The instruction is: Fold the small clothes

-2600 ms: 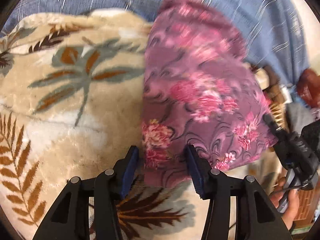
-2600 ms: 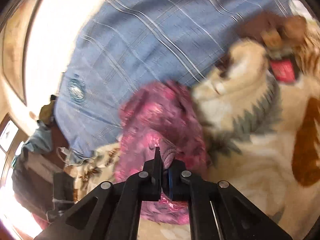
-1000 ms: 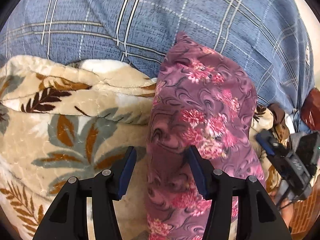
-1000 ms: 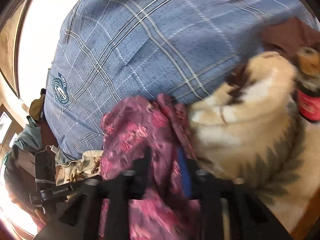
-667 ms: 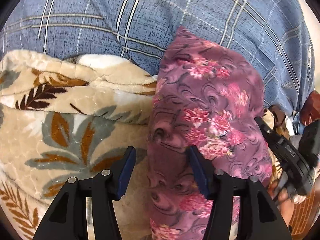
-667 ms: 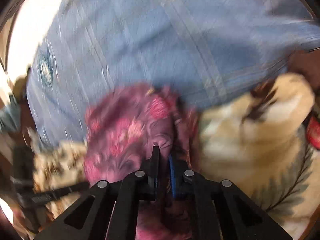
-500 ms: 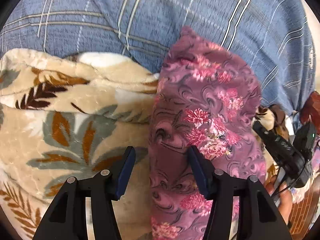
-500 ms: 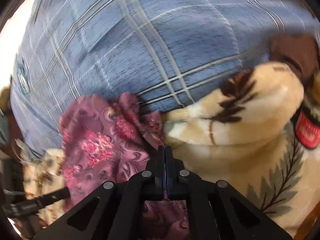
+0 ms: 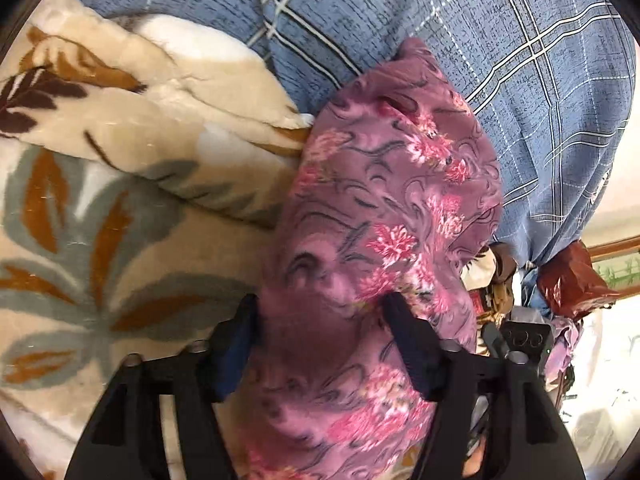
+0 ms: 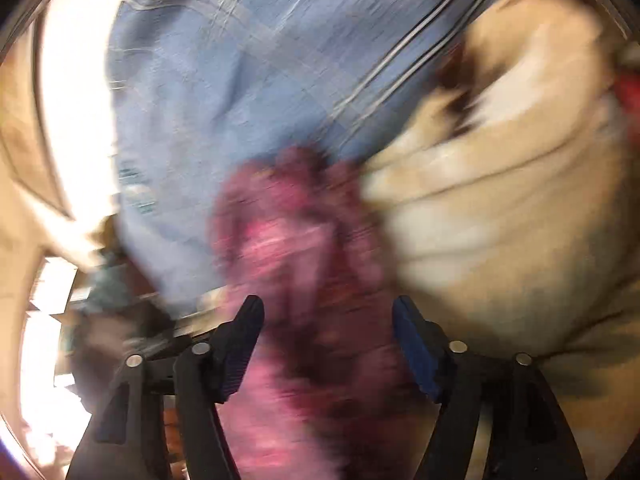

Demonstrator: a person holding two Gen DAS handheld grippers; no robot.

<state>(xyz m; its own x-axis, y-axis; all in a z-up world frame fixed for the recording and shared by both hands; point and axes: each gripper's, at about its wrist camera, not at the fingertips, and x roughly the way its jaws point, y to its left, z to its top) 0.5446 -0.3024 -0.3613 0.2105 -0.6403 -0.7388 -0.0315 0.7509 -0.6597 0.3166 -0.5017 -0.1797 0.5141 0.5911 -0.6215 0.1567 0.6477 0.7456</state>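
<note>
Between spread fingers — floral garment

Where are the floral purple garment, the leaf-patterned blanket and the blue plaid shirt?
floral purple garment (image 9: 384, 216), left wrist view, its middle.
leaf-patterned blanket (image 9: 104, 216), left wrist view, grey-orange leaf print.
blue plaid shirt (image 9: 520, 80), left wrist view, front panel.

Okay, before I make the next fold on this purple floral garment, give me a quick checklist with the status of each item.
1. Left gripper open: ok, jaws wide, straddling the garment.
2. Right gripper open: ok, jaws wide.
3. Garment on the blanket: ok, though its far end leans on the blue shirt.
4. Garment flat: not ok, bunched and wrinkled.
5. Right view sharp: not ok, motion blur.
6. Fold edges aligned: cannot tell.
</note>
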